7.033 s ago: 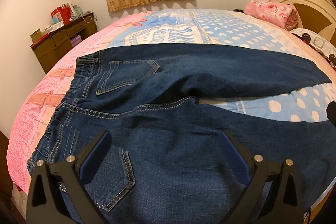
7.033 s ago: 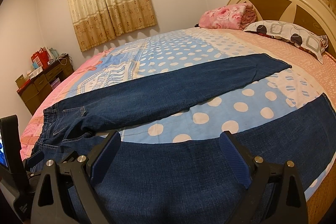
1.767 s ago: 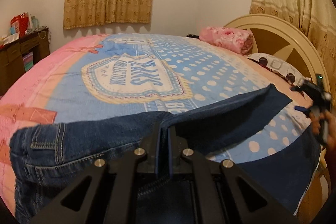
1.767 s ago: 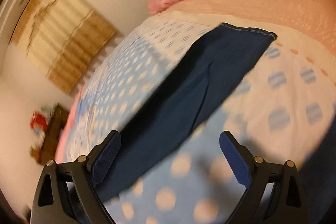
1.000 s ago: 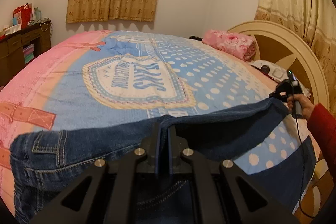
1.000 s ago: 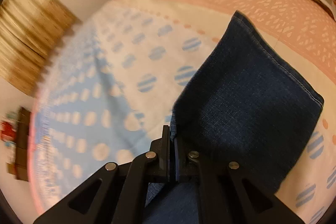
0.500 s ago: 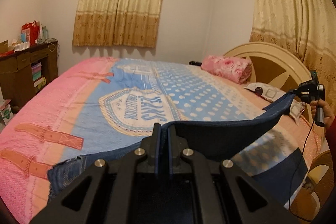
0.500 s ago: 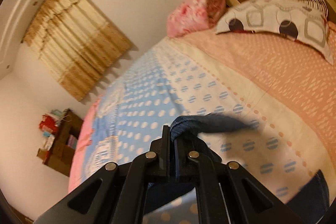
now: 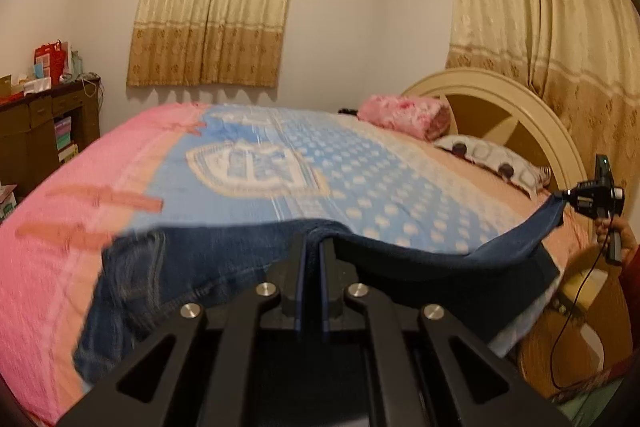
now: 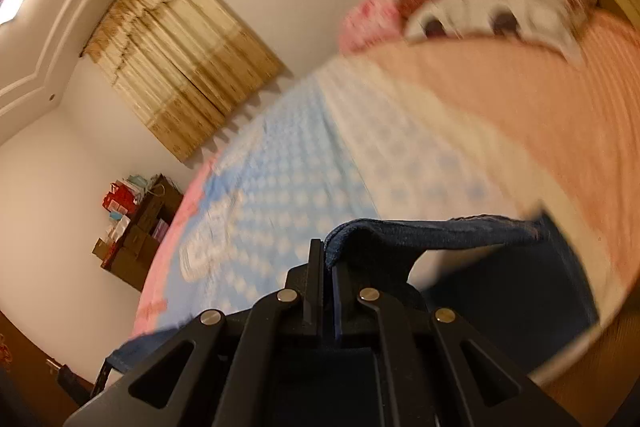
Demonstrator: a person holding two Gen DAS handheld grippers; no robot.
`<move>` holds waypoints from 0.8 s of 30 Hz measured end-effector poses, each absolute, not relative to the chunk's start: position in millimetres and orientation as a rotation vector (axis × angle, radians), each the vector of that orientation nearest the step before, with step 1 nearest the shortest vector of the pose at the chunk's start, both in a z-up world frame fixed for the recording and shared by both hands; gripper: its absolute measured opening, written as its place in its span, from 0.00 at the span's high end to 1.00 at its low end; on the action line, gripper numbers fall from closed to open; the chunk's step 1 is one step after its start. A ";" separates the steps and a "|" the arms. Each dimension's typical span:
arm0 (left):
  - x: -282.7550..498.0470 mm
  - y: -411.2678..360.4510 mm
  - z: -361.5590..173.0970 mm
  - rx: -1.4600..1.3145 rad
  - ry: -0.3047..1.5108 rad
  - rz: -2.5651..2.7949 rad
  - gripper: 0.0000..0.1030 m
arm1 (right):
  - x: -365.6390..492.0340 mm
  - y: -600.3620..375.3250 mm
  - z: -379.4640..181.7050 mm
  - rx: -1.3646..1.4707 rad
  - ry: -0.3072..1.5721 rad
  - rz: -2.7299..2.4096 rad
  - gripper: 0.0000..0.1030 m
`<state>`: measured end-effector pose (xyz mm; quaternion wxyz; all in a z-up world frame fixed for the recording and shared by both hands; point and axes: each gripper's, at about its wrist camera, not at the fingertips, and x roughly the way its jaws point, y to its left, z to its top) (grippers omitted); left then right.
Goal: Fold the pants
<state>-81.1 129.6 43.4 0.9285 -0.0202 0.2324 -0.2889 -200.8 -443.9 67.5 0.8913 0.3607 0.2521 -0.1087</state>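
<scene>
**Two grippers are lifting one leg of the jeans**

At the far left of the left wrist picture, a brown desk is standing by the wall with red bags on top. It has nothing to do with the job.

Next comes the big bed, filling the middle of the picture with its pink and blue cover. The jeans are lying across the lower part of the bed. The waist end is sitting at the lower left, flat on the pink part, and it looks blurry.

In the bottom middle, the left gripper is clenched tight on the jeans, pinching a fold of the blue cloth near the top of one leg. From there the leg is hanging in the air like a bridge, going to the right.

At the right edge, the right gripper is pinching the far end of that leg, and a hand is holding its handle. In the right wrict picture, the same gripper is squeezed shut on the hem, low in the middle.

I think both ends are being held up so the leg stays straight and can be laid over the other leg without wrinkles. The other leg is showing as dark cloth at the lower right.
</scene>
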 end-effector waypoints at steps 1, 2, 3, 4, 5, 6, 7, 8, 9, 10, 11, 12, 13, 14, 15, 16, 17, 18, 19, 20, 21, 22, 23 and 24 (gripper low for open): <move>-85.0 129.7 38.7 -0.043 0.487 -0.595 0.94 | -208.9 -442.1 54.5 0.761 0.532 -0.222 0.97; -89.9 131.8 29.2 -0.052 0.508 -0.600 0.94 | -223.1 -438.0 36.6 0.772 0.534 -0.218 0.97; -93.9 134.1 20.0 -0.060 0.530 -0.601 0.94 | -231.0 -435.8 28.1 0.772 0.533 -0.218 0.97; -97.0 135.4 15.1 -0.062 0.543 -0.599 0.94 | -242.5 -432.1 16.0 0.768 0.535 -0.222 0.97; -100.5 136.7 6.7 -0.060 0.564 -0.589 0.94 | -252.6 -429.3 5.1 0.766 0.540 -0.232 0.97; -103.0 137.5 0.9 -0.056 0.579 -0.578 0.94 | -260.5 -428.0 -3.2 0.770 0.543 -0.239 0.97; -104.5 139.5 -7.0 -0.056 0.600 -0.562 0.94 | -267.0 -427.7 -10.8 0.780 0.544 -0.240 0.97; -105.7 141.6 -13.4 -0.065 0.620 -0.553 0.94 | -272.9 -427.8 -18.3 0.792 0.544 -0.239 0.97; -106.2 143.6 -20.0 -0.081 0.643 -0.547 0.94 | -278.6 -427.9 -27.6 0.813 0.544 -0.241 0.97; -108.1 144.4 -25.5 -0.087 0.657 -0.543 0.94 | -281.7 -428.4 -34.2 0.831 0.541 -0.238 0.97; -107.5 144.7 -30.8 -0.089 0.673 -0.536 0.94 | -283.2 -430.1 -38.0 0.842 0.539 -0.234 0.97; -105.8 144.6 -36.1 -0.088 0.693 -0.524 0.94 | -284.1 -432.4 -43.4 0.855 0.538 -0.233 0.97; -104.5 143.5 -39.1 -0.086 0.703 -0.517 0.94 | -283.3 -435.1 -45.8 0.866 0.538 -0.230 0.97; -103.2 141.9 -43.2 -0.082 0.714 -0.508 0.94 | -281.3 -438.3 -48.7 0.887 0.537 -0.223 0.97; -102.7 140.8 -46.8 -0.080 0.720 -0.502 0.94 | -281.3 -439.7 -50.1 0.905 0.536 -0.217 0.96; -103.2 139.9 -50.7 -0.080 0.725 -0.497 0.94 | -281.1 -442.2 -52.3 0.941 0.530 -0.202 0.95; -103.3 139.7 -53.3 -0.082 0.730 -0.492 0.94 | -283.0 -445.0 -54.7 0.976 0.519 -0.181 0.95; -103.5 139.9 -57.4 -0.088 0.738 -0.484 0.94 | -284.8 -443.8 -55.9 0.986 0.510 -0.174 0.95; -102.7 141.5 -60.1 -0.091 0.744 -0.479 0.94 | -288.1 -442.7 -58.2 0.991 0.501 -0.169 0.95; -102.2 141.4 -64.9 -0.095 0.759 -0.470 0.94 | -291.0 -440.7 -60.9 0.991 0.498 -0.168 0.95; -102.1 140.6 -69.1 -0.096 0.772 -0.462 0.94 | -293.8 -437.9 -66.1 0.995 0.502 -0.171 0.95; -102.8 140.5 -72.1 -0.091 0.779 -0.457 0.94 | -296.3 -436.5 -71.4 1.007 0.507 -0.171 0.95; -104.0 139.6 -73.7 -0.084 0.781 -0.453 0.94 | -298.9 -435.2 -76.8 1.023 0.511 -0.169 0.95; -104.9 139.0 -74.3 -0.077 0.780 -0.448 0.93 | -302.2 -434.4 -83.1 1.044 0.513 -0.163 0.94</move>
